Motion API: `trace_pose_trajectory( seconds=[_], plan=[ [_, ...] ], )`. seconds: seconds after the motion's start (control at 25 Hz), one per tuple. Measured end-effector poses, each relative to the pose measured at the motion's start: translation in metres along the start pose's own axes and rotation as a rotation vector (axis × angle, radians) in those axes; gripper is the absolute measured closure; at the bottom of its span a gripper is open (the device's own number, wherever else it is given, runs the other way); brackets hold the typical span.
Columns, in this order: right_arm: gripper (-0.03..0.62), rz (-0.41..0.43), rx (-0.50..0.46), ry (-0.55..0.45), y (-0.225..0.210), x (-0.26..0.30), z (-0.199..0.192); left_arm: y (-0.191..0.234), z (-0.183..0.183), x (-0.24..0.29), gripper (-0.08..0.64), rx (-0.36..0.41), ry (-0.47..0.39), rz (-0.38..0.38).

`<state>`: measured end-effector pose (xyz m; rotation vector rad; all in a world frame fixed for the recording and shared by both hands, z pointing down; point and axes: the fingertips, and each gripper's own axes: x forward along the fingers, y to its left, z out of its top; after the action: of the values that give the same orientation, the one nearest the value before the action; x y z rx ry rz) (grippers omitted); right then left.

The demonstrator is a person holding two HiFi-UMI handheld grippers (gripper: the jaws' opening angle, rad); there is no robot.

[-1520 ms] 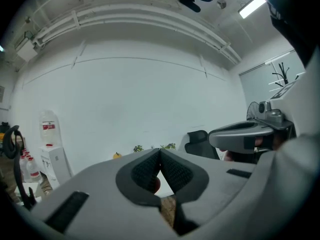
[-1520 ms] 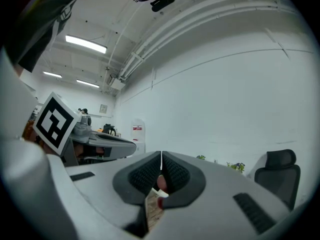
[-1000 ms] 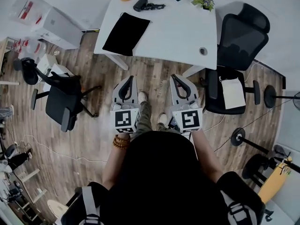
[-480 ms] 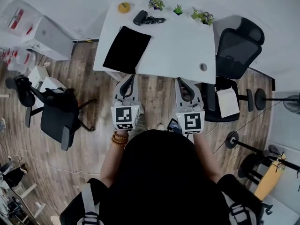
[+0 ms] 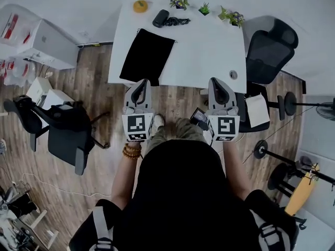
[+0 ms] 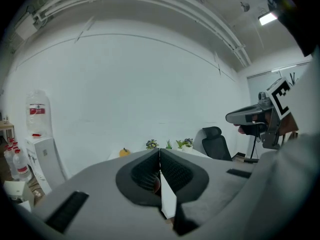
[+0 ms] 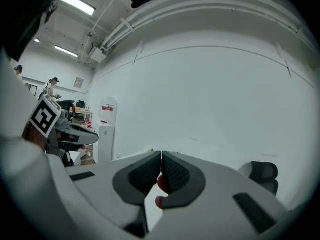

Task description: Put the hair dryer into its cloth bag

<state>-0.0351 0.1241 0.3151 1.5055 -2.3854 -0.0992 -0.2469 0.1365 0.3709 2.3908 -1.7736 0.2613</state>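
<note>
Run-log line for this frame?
stage: not started | left hand-held gripper: shut, empty | right hand-held gripper: shut, empty | hair dryer: on table, far side | cloth bag: flat, untouched

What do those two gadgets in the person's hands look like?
The left gripper and right gripper match: pale grey wedge-shaped bodies, black ribbed pads inside the jaws, and a white cube with black square markers at the back. The person wears a black top and a brown beaded bracelet on the left wrist.
</note>
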Motion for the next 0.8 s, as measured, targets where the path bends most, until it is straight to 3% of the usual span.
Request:
trace_pose_trajectory(
  seconds=[0.44, 0.8],
  plan=[
    [0.563, 0.008, 0.054, -0.002, -0.038, 0.068, -0.018, 0.008, -0.008, 0.051, 0.538, 0.042, 0.091, 0.008],
    [0.563, 0.010, 0.134, -0.029, -0.108, 0.127, -0.030, -0.008, -0.010, 0.134, 0.537, 0.132, 0.170, -0.031]
  ],
)
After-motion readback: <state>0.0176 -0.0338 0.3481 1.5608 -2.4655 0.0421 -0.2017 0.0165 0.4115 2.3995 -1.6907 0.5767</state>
